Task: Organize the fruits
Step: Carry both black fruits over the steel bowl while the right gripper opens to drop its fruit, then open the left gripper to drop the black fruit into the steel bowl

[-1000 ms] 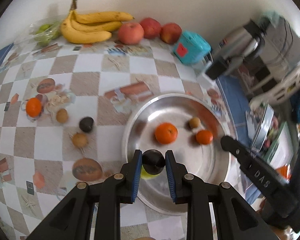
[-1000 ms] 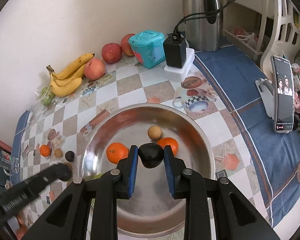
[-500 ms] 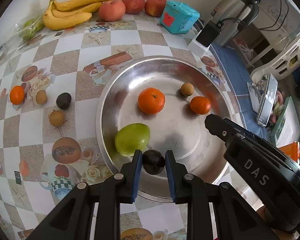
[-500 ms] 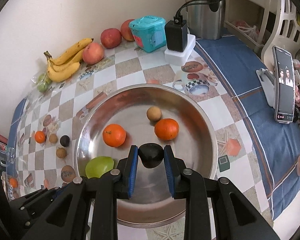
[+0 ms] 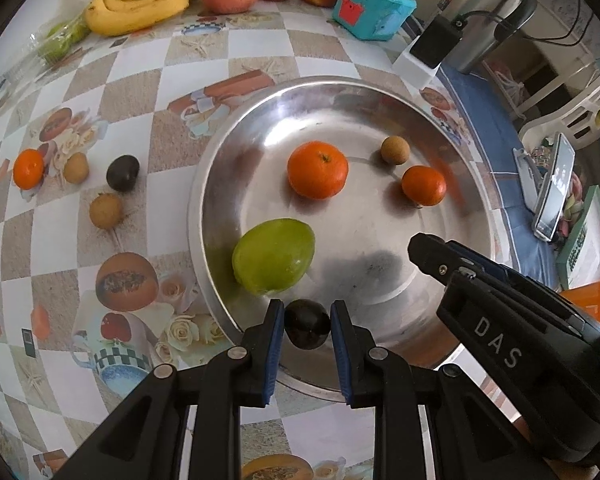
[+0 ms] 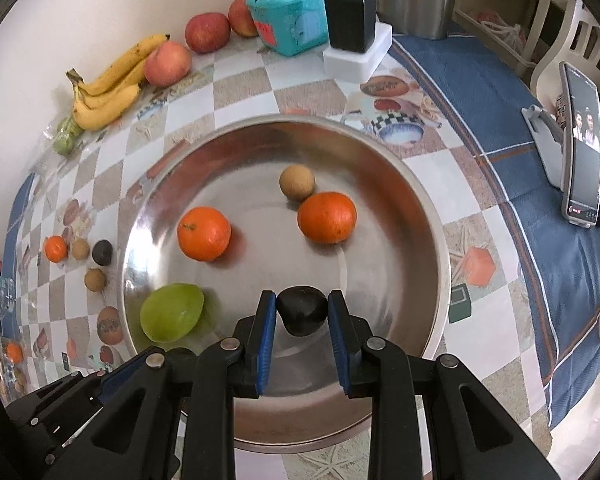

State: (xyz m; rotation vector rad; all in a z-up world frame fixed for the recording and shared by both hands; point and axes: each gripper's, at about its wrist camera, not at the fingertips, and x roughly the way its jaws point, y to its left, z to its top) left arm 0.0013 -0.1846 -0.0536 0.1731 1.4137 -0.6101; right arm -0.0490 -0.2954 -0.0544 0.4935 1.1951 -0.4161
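Both tools have sunk toward the metal bowl [image 6: 428, 216] over the last second, and the green fruit [image 5: 274, 255], which the left tool hid earlier, now lies bare in the bowl's near-left part. The left tool [image 5: 307, 330] pinches a dark round fruit [image 5: 308, 329] between its blue pads, hanging over the bowl's near rim, just beside the green fruit. The right tool [image 6: 302, 316] pinches a second dark fruit [image 6: 302, 315] the same way, over bare metal at the near side of the bowl. Two oranges, a larger one [image 5: 317, 175] and a smaller one [image 5: 424, 185], and a small brown fruit [image 5: 395, 149] sit farther in.

The coming move likely turns on what lies straight below each held fruit. The right one has open floor under it and looks ready to be let go. The left one is nearer the rim, so it probably needs a slight push inward, clear of the green fruit, before release. Four small fruits stay on the worktop [image 5: 132, 88] to the left: an orange [image 5: 28, 169], a dark fruit [image 5: 123, 173] and two brown ones, nearer the left hand.
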